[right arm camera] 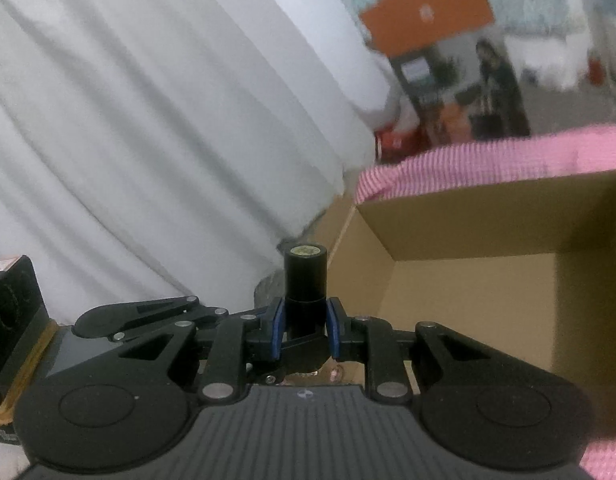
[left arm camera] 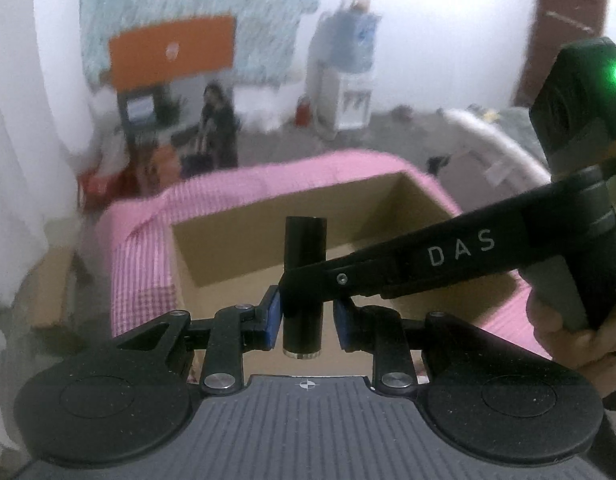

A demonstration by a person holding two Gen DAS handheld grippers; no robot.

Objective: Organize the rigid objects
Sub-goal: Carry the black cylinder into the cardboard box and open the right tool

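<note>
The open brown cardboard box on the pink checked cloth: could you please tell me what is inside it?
The brown cardboard box shows only bare inner walls; the hand-held grippers hide most of its floor.

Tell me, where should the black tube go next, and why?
Probably forward a little, then down into the cardboard box. The right gripper is clamped on the black tube, the left gripper flanks it, and the open box sits just ahead on the pink cloth.

One black cylinder (left arm camera: 304, 284) above one open cardboard box (left arm camera: 236, 248); two tools, left (left arm camera: 306, 320) and right (right arm camera: 306, 330), both clamping the cylinder.
</note>
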